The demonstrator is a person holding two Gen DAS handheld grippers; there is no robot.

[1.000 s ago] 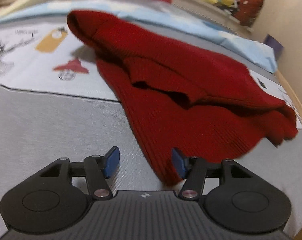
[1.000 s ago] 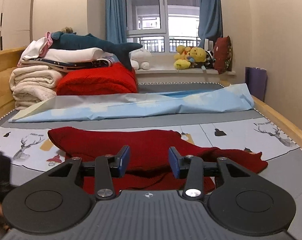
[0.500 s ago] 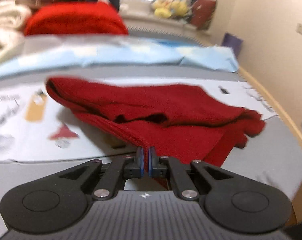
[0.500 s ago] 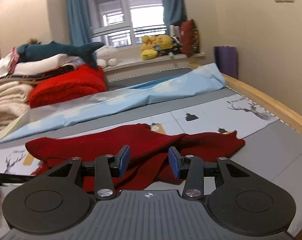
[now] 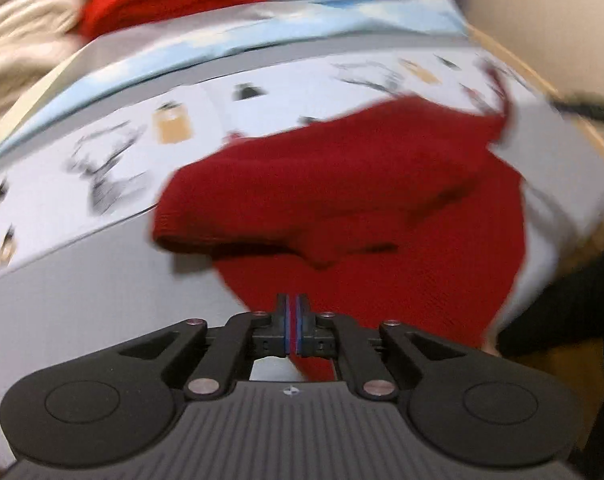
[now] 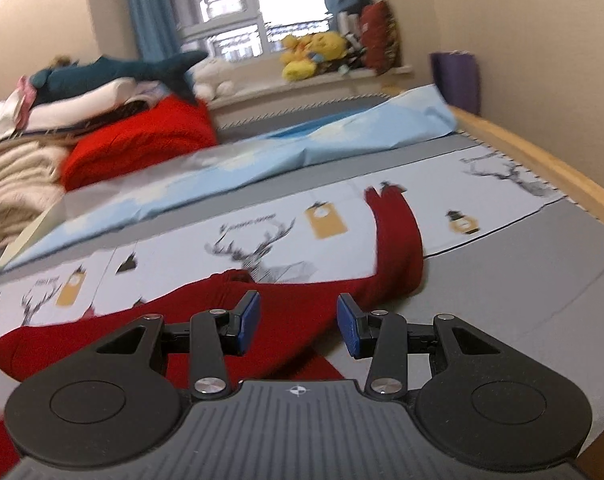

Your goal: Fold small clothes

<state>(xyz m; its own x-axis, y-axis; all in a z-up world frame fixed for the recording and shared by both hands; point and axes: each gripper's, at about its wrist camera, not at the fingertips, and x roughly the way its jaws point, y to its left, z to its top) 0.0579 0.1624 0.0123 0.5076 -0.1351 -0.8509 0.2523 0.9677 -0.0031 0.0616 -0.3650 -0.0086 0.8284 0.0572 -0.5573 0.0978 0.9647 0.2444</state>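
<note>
A dark red knit sweater [image 5: 362, 200] lies crumpled on the bed's grey and white printed sheet [image 5: 81, 280]. My left gripper [image 5: 292, 320] is shut on the sweater's near edge, with red cloth pinched between its blue pads. In the right wrist view the sweater [image 6: 285, 308] stretches across the sheet, with one sleeve [image 6: 398, 236] reaching away toward the far right. My right gripper [image 6: 297, 320] is open and empty just above the sweater's middle.
A pale blue sheet [image 6: 302, 148] lies across the bed behind. A stack of folded blankets with a bright red one [image 6: 141, 140] and a toy shark [image 6: 113, 70] stands at the back left. The wooden bed rail [image 6: 542, 156] runs along the right. Plush toys [image 6: 314, 50] sit on the windowsill.
My left gripper closed on the sweater's near edge and has dragged it, so the cloth has shifted and spread. My right gripper stayed open and moved lower and closer over the sweater.
</note>
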